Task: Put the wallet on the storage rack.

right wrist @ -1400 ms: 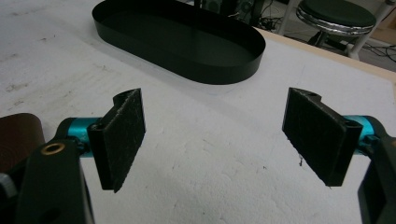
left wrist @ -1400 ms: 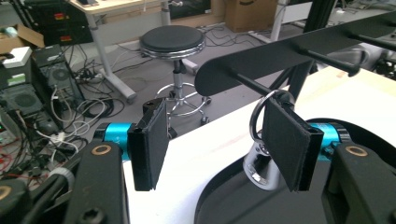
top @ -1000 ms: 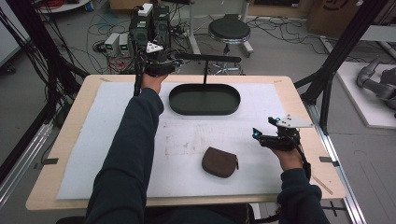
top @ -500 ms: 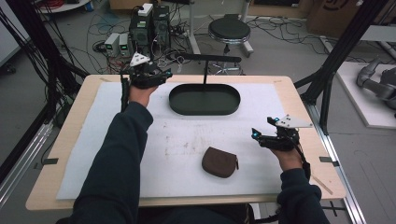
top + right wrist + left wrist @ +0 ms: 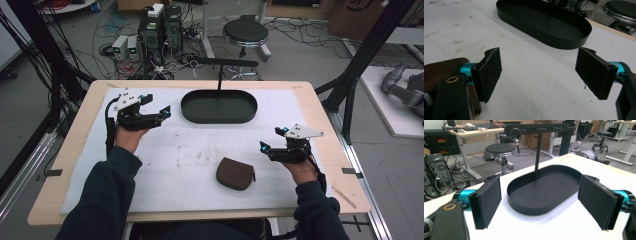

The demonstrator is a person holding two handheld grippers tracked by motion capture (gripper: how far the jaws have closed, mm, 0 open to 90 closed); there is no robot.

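A black oval tray (image 5: 220,121) lies at the back middle of the white mat, with a thin post rising behind it to a black hook bar (image 5: 225,62). A brown zip pouch (image 5: 236,173) rests flat on the mat near the front. My left gripper (image 5: 164,114) hovers left of the tray, open and holding nothing; in the left gripper view it (image 5: 542,201) faces the tray (image 5: 524,207) and the post. My right gripper (image 5: 264,148) is open and bare, just right of the pouch. Its own view (image 5: 540,72) shows the pouch (image 5: 439,72) at lower left and the tray (image 5: 554,41) ahead.
The white mat (image 5: 190,165) covers a wooden table (image 5: 325,115). A black stool (image 5: 245,32), computer boxes (image 5: 160,30) and cables stand on the floor behind. Dark frame posts (image 5: 360,65) rise at the table's right and left.
My left gripper has come away from the hook bar, moving left and back toward the person over the mat. The right gripper and the pouch have stayed put.
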